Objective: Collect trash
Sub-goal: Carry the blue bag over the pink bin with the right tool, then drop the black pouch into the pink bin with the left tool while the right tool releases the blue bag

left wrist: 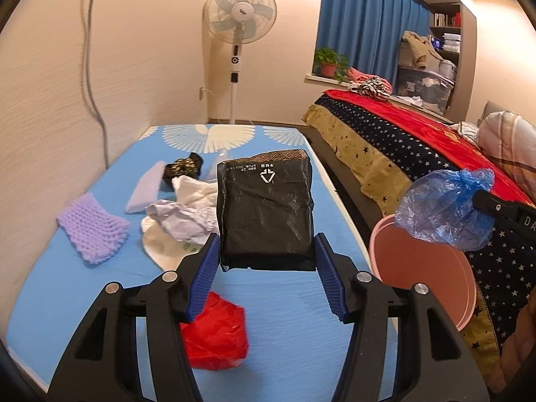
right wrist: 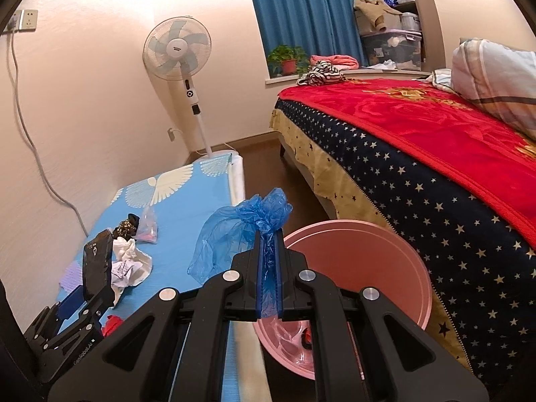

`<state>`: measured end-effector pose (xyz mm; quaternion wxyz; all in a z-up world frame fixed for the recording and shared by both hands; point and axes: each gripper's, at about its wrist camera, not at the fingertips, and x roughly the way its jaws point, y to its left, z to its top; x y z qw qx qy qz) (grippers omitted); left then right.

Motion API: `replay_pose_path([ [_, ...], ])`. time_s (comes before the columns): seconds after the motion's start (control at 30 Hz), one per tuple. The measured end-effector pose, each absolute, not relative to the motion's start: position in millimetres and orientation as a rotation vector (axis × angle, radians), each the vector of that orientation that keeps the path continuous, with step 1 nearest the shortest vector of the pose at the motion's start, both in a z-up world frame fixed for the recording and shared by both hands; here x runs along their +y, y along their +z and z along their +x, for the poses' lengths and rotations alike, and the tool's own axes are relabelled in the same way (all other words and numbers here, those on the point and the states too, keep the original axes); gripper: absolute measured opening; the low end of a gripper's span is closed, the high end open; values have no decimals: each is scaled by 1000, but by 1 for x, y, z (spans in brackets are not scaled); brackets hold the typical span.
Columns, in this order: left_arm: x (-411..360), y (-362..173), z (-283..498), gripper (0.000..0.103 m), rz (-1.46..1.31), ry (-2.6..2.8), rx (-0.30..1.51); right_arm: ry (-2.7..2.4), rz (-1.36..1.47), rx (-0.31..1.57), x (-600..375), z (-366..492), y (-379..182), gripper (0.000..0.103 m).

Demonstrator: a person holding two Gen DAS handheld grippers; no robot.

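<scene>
Left wrist view: your left gripper (left wrist: 266,261) is clamping the black packet (left wrist: 264,207), holding it upright above the blue mat (left wrist: 288,321). Your right gripper (right wrist: 268,261) is pinching a blue plastic bag (right wrist: 241,231), jaws nearly together on it, and it's hanging over the near rim of the pink bin (right wrist: 368,268), which is sitting between mat and bed (right wrist: 435,167). Crumpled paper (left wrist: 181,217), a red bag (left wrist: 214,335) and a purple knit piece (left wrist: 93,231) are lying on the mat.
</scene>
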<state>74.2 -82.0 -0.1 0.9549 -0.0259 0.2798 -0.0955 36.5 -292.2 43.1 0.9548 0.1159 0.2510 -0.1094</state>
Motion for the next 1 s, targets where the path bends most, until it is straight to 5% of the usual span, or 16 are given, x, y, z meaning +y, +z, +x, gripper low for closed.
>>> replay_pose_path([
  [1.0, -162, -15, 86, 56, -18, -360, 587, -453, 285, 465, -358, 21, 48, 6],
])
